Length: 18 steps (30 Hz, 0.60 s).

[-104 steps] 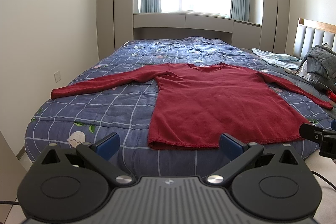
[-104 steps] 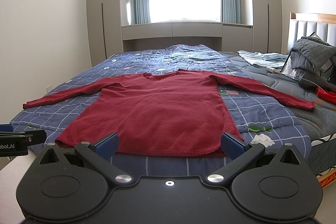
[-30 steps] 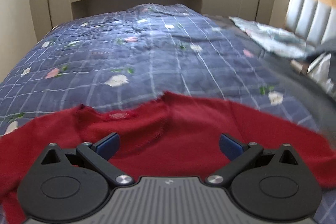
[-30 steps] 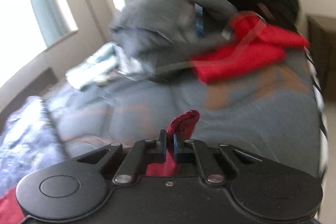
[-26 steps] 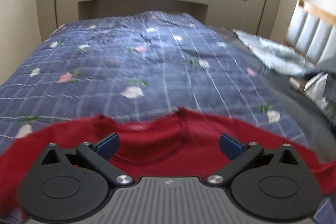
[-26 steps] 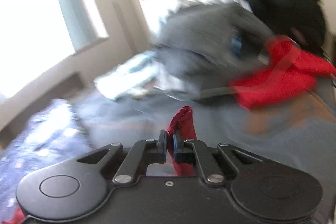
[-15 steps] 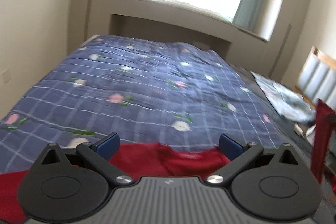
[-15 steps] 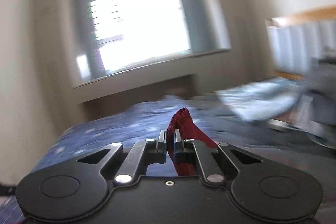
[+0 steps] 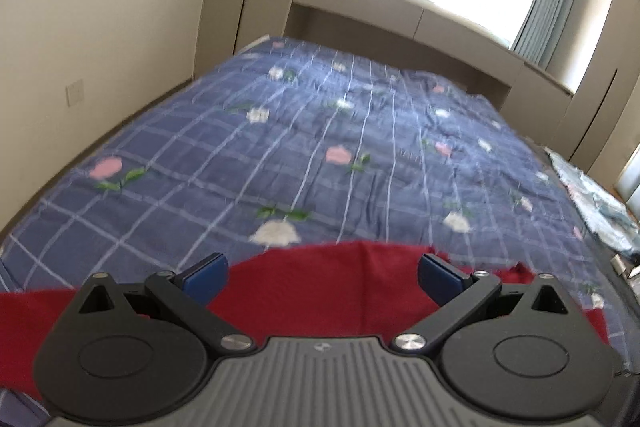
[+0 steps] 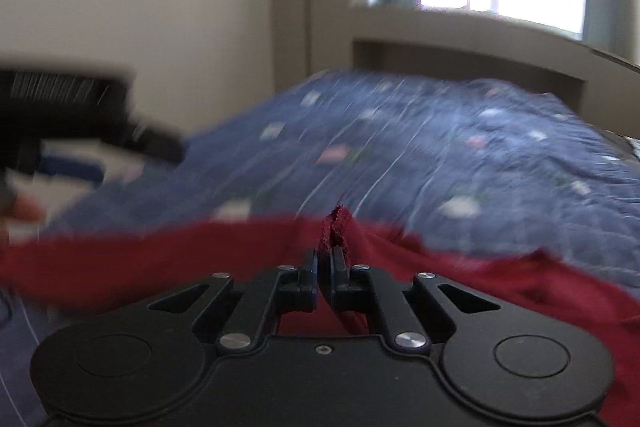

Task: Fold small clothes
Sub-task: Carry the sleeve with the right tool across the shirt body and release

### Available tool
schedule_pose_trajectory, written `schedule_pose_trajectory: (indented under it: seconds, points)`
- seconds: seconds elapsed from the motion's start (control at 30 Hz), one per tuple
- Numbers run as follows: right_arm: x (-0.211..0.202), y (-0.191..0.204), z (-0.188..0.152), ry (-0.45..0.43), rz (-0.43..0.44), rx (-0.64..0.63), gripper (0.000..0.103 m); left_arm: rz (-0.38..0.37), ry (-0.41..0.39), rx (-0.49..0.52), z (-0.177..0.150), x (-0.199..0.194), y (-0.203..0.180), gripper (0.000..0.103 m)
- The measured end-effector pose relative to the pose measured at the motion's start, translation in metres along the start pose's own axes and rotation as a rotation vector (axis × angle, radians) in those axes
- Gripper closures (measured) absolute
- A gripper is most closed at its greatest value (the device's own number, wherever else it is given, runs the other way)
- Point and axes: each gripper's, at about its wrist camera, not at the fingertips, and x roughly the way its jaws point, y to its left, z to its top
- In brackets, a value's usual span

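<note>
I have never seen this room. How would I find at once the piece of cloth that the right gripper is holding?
Start at the big bed with the blue checked quilt. Across its near edge lies a dark red top. The right gripper is shut on a small bunched tip of this top, which stands up between the fingers, while the rest of the top lies low on the quilt.

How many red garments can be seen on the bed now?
1: a dark red knit long-sleeved top lies across the blue checked floral quilt, near its front edge. Others may be outside the views.
</note>
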Motion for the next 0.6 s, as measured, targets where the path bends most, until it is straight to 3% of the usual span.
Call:
schedule_pose_trajectory:
  seconds: [0.13, 0.23, 0.3, 0.37, 0.4, 0.47, 0.6]
  points:
    - [0.015, 0.018, -0.024, 0.067, 0.02, -0.048, 0.097, -0.017, 0.039, 0.012, -0.017, 0.019, 0.001, 0.0]
    - [0.019, 0.019, -0.033, 0.095, 0.053, -0.059, 0.082, -0.031, 0.051, 0.023, -0.027, 0.029, -0.003, 0.0]
    - [0.01, 0.013, -0.036, 0.097, 0.084, -0.053, 0.05, -0.042, 0.057, 0.033, -0.031, 0.036, -0.011, 0.0]
    - [-0.009, -0.002, -0.042, 0.065, 0.086, -0.047, 0.029, -0.06, 0.058, 0.054, -0.037, 0.044, -0.021, 0.0]
    - [-0.019, -0.012, -0.045, 0.046, 0.081, -0.041, 0.023, -0.066, 0.057, 0.067, -0.04, 0.048, -0.027, 0.0]
    - [-0.047, -0.035, -0.052, 0.011, 0.039, -0.025, 0.016, -0.063, 0.048, 0.11, -0.049, 0.057, -0.043, 0.0]
    - [-0.087, -0.099, -0.069, -0.031, -0.187, 0.031, 0.011, -0.011, 0.036, 0.205, -0.074, 0.076, -0.076, 0.0]
